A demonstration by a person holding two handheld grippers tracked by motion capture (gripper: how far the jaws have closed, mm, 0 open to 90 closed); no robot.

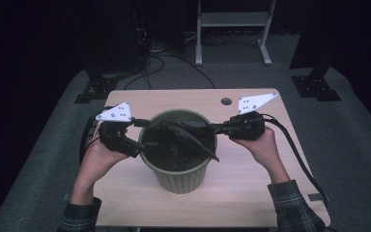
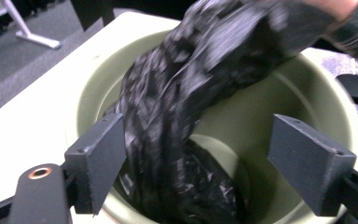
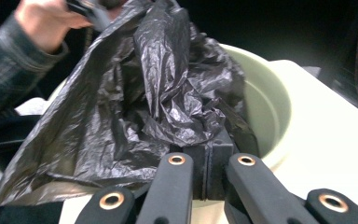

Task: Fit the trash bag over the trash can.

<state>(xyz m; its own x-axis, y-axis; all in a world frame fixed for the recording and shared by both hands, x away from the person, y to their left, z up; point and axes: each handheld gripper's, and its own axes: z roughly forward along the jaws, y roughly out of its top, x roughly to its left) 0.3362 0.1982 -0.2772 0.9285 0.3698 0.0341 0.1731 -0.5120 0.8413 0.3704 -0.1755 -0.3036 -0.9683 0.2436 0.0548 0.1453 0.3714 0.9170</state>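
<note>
Right hand-held gripper (image 3: pixel 208 161): jaws pressed together on a pinch of the black plastic bag (image 3: pixel 121 116), at about 3 o'clock of the bin's mouth as the high view shows it.
Left hand-held gripper (image 2: pixel 198 163): jaws spread wide, nothing clamped; a hanging fold of the bag passes between them, brushing the left pad at most, at about 9 o'clock of the bin.
Bag: bunched and crumpled, most of it down inside the green bin (image 1: pixel 178 181), one edge drawn up and across towards the right rim.
Bin: upright near the middle of the tabletop (image 1: pixel 251 193), between the two hands.
Step in hand: lining the bin, by my reading; the bag's mouth has not yet been opened over the rim.
Next move calls for: the left jaws to close on the fold in front of them, then both hands to pull apart so the bag's edge can go over the rim.
Far side: tabletop hole (image 1: pixel 226 101) at 12 o'clock, a white frame (image 1: pixel 232 24) on the floor beyond.
</note>
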